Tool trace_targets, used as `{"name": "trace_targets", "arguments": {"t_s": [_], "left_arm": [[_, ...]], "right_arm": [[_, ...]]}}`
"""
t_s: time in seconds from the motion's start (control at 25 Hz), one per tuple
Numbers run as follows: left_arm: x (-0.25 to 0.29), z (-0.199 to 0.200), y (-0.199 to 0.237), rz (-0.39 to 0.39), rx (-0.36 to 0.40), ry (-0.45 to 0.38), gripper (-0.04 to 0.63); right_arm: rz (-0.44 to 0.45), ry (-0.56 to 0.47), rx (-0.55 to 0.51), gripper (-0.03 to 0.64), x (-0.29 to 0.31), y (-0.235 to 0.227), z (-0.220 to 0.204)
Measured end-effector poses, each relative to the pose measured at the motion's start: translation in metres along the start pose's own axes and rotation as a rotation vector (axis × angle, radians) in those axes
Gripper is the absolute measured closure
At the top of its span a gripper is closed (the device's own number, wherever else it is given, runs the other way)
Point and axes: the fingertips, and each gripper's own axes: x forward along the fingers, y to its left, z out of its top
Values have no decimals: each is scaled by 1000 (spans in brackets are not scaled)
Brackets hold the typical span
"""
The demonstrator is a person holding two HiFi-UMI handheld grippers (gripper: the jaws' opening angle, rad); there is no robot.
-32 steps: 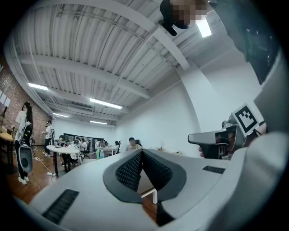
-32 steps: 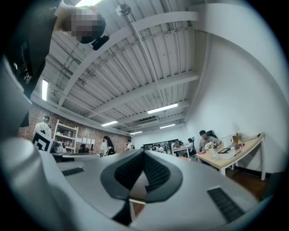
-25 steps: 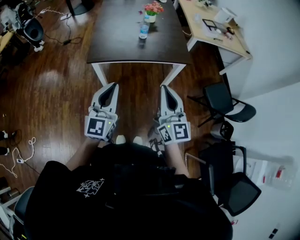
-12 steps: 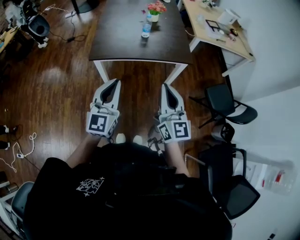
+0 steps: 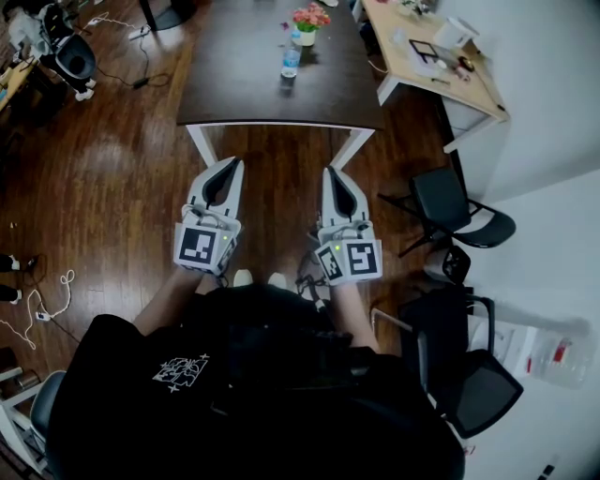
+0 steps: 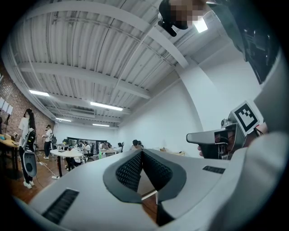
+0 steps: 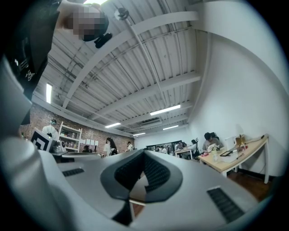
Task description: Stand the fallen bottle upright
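Observation:
A clear water bottle with a blue label stands on the dark table, apparently upright, just in front of a small pot of pink flowers. Both grippers hang side by side over the wooden floor, well short of the table's near edge. My left gripper is shut with nothing in it, its ribbed pads meeting at the tip. My right gripper is likewise shut and empty. Both gripper views look out level across the room, and neither shows the bottle.
A light wooden desk with small items stands right of the table. Black office chairs crowd the right side. Cables lie on the floor at left. People sit at distant tables.

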Motion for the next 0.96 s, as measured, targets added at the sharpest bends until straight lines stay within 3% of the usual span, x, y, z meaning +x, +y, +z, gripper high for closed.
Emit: {"name": "trace_targets", "arguments": {"t_s": [0.96], "left_arm": [[9, -1, -5, -17, 9, 1, 607]], "right_arm": [[-10, -12, -3, 604, 1, -6, 1]]}}
